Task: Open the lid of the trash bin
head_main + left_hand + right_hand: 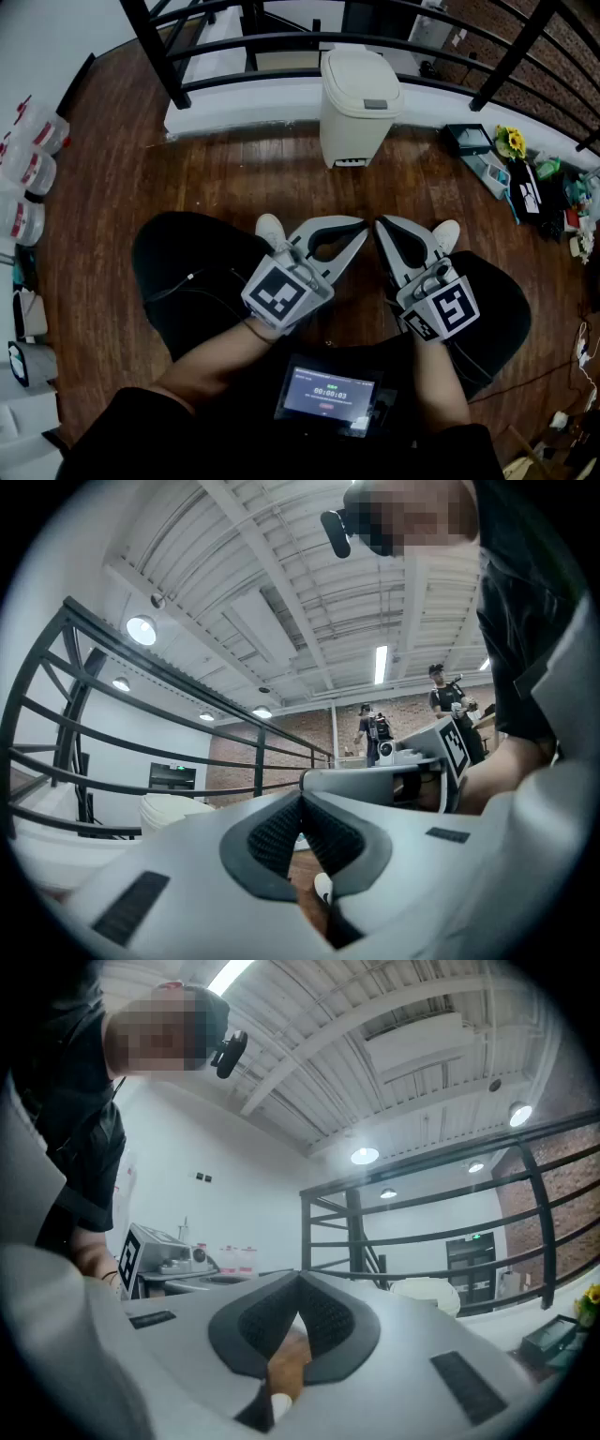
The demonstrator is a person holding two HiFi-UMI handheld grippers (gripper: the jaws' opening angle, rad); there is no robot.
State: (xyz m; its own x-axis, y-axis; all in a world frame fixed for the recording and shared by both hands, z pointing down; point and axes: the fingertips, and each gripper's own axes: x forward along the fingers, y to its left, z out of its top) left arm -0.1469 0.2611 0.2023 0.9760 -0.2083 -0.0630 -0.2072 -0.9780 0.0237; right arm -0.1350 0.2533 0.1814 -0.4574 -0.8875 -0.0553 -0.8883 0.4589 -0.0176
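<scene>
A cream trash bin (359,105) with a grey lid latch stands on the wood floor against the white base of the railing, its lid down. Both grippers rest over the person's lap, well short of the bin. My left gripper (361,225) points forward, jaws closed tip to tip with nothing between them. My right gripper (380,225) sits beside it, also shut and empty. In the left gripper view the bin (169,810) shows low at left behind my left gripper (302,794). In the right gripper view the bin (427,1293) shows right of my right gripper (300,1277).
A black metal railing (309,42) curves behind the bin. Clear plastic containers (28,155) line the left wall. Small items and a sunflower (511,142) lie on the floor at right. A tablet (328,394) rests on the person's lap; white shoes (272,230) show below the grippers.
</scene>
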